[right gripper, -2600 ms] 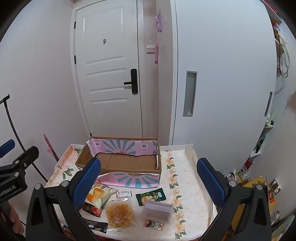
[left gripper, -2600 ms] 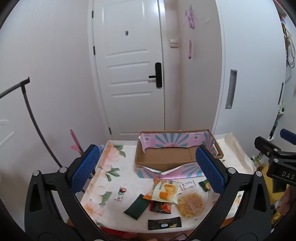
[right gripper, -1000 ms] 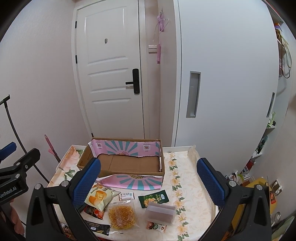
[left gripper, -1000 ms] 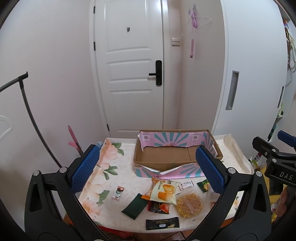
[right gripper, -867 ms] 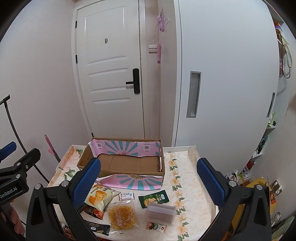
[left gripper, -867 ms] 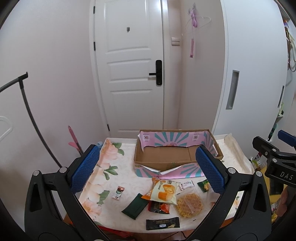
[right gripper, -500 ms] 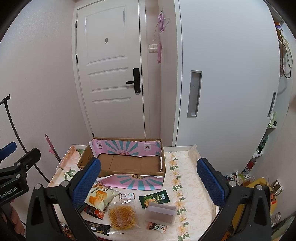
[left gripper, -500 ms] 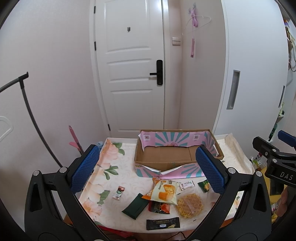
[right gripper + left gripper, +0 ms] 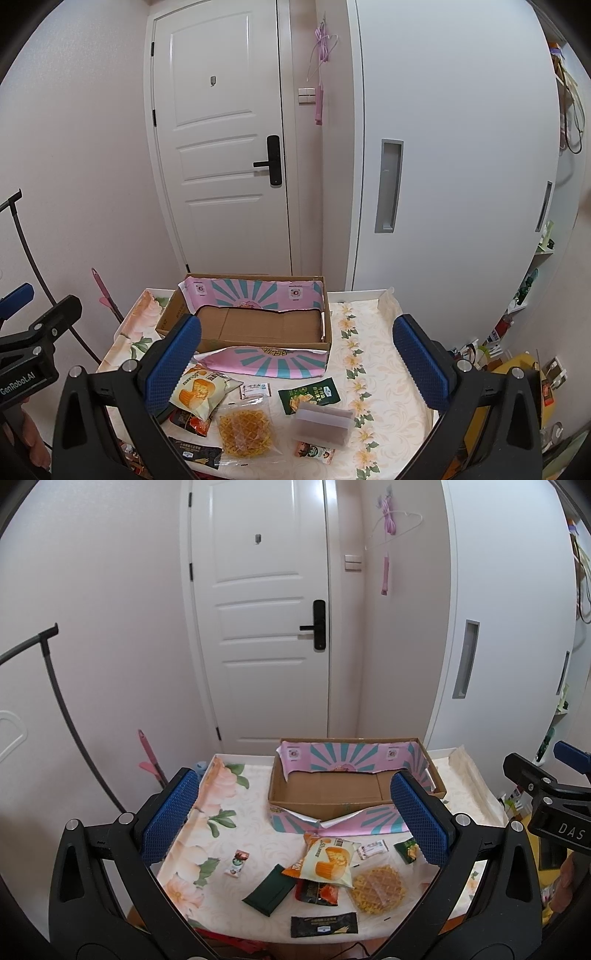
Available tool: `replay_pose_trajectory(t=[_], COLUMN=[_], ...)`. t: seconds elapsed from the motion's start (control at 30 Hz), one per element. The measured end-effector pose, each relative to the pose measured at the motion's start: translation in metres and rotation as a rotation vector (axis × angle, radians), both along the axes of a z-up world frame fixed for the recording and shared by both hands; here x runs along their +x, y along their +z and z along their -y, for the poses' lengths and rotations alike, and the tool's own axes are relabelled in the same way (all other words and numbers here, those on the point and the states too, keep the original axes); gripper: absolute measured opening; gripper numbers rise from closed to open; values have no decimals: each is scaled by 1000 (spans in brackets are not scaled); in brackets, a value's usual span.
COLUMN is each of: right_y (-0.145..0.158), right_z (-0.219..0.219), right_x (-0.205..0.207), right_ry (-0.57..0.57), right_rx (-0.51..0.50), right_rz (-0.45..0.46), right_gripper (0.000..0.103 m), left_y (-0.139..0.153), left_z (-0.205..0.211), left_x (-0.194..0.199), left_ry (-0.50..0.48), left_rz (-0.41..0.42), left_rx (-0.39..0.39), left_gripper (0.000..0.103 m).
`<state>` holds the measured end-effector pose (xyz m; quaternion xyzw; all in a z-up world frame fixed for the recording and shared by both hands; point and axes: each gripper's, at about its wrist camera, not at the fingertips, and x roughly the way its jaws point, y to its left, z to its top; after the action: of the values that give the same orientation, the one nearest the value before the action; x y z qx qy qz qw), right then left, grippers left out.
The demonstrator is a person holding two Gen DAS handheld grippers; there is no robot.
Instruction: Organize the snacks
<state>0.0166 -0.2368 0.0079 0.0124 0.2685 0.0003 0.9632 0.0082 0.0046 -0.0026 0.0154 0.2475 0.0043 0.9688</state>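
Observation:
An open cardboard box (image 9: 332, 794) with pink and teal flaps stands at the back of the table; it also shows in the right wrist view (image 9: 258, 328). Snacks lie in front of it: a yellow cake packet (image 9: 328, 860), a round waffle (image 9: 378, 890), a dark green packet (image 9: 269, 888), a black bar (image 9: 324, 925), a small sachet (image 9: 237, 862). The right wrist view adds a green packet (image 9: 308, 394) and a frosted wafer pack (image 9: 323, 422). My left gripper (image 9: 295, 818) and right gripper (image 9: 295, 356) are both open, empty, held above the table's near side.
The table has a floral cloth (image 9: 221, 823). A white door (image 9: 266, 627) and a white cabinet (image 9: 443, 166) stand behind it. A black curved stand (image 9: 55, 701) and a pink mop handle (image 9: 149, 755) are at the left. Clutter lies on the floor at the right (image 9: 517, 362).
Both views have risen and pulled back a little from the table. The snacks and the box have not moved. Both grippers stay open.

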Motion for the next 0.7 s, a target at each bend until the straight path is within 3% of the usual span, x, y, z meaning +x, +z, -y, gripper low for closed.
replay_pose_trajectory(t=[0.7], right_y=[-9], right_z=[16], right_x=[3], right_ry=[16], right_rx=[17], right_rz=[-45], right_gripper=[103], left_y=[-7], left_z=[-5], left_x=[-1], left_ry=[72], left_rz=[-59], left_rx=[-16], left_gripper=[103])
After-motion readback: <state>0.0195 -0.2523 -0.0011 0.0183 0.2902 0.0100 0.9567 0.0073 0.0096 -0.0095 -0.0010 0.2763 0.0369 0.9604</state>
